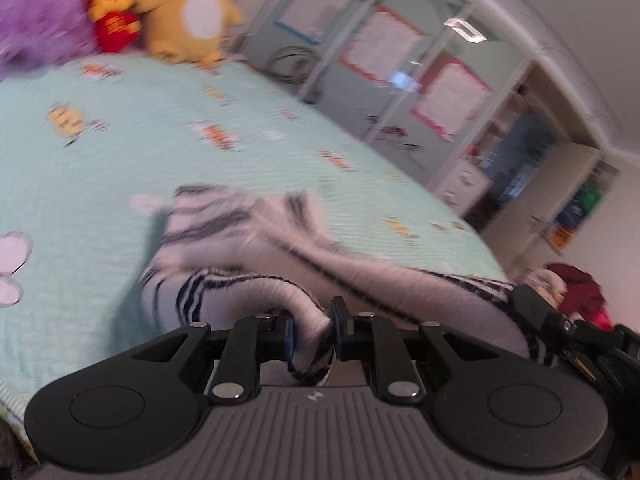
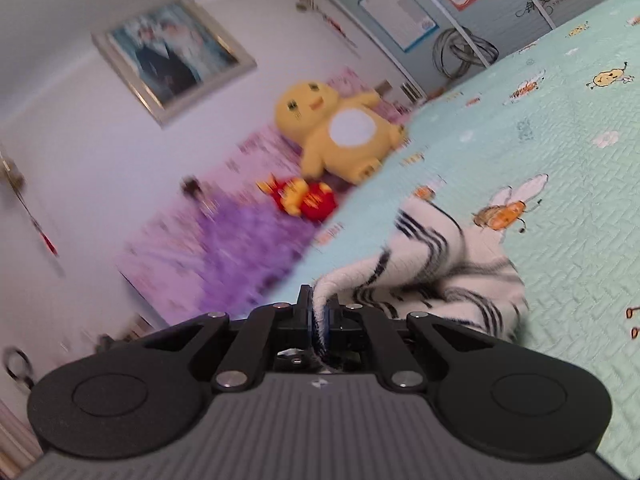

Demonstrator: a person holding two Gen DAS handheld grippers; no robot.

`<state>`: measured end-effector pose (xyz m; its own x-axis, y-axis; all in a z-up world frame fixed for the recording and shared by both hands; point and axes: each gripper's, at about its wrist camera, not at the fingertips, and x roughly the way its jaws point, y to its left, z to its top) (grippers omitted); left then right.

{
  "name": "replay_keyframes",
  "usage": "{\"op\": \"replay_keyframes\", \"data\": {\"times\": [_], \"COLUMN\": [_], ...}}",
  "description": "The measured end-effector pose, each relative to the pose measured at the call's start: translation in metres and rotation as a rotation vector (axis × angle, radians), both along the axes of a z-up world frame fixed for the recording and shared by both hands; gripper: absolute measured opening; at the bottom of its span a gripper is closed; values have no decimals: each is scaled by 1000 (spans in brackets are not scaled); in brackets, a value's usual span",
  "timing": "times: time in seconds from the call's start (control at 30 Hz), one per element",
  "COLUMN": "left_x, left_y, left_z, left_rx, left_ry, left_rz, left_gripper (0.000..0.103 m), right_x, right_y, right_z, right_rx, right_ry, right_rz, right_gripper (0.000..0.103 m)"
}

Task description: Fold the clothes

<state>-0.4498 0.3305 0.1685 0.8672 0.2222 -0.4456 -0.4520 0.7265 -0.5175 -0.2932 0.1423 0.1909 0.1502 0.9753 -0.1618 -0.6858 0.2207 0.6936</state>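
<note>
two grips on one garment [image 1: 248,240]: left gripper [image 1: 312,334] pinches a thick fold, right gripper [image 2: 318,322] clamps a thin edge. garment sits lower centre of both frames, part draped on the bed [image 1: 100,140]; likely held apart so it spreads for folding.

No text can be read for certain. The posters [image 2: 404,12] on the glass wardrobe doors [image 2: 472,20] beyond the bed [image 2: 560,240] carry print too small and blurred to make out. A dark cursive decal [image 2: 538,6] on one door, right of the posters, is illegible. The red plush toy [image 2: 308,200] at the head of the bed bears unreadable yellow marks.
</note>
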Motion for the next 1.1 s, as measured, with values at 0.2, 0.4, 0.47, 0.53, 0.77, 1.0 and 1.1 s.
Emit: {"op": "replay_keyframes", "data": {"times": [0.2, 0.4, 0.47, 0.53, 0.77, 1.0, 1.1], "left_x": [11, 28, 36, 47, 82, 98, 106], "left_y": [-48, -94, -108, -124, -178, -217, -221], "left_z": [33, 65, 77, 87, 133, 151, 136], "left_rx": [46, 74, 84, 90, 160, 216, 204], "left_ry": [-71, -147, -175, -199, -299, -352, -321], "left_rz": [-176, -332, -384, -435, -547, -600, -588], "left_gripper": [17, 17, 17, 17, 14, 13, 13], "right_x": [-17, -26, -29, -32, -36, -35, -30], "right_y": [-54, -111, -130, -149, -198, -229, -236], "right_z": [36, 66, 76, 86, 125, 146, 138], "right_rx": [116, 227, 259, 288, 360, 437, 440], "right_ry": [-7, -33, -53, -77, -177, -246, -245], "right_rz": [-37, -115, -151, -187, -304, -389, -403], "right_gripper": [4, 4, 4, 4, 4, 4, 4]}}
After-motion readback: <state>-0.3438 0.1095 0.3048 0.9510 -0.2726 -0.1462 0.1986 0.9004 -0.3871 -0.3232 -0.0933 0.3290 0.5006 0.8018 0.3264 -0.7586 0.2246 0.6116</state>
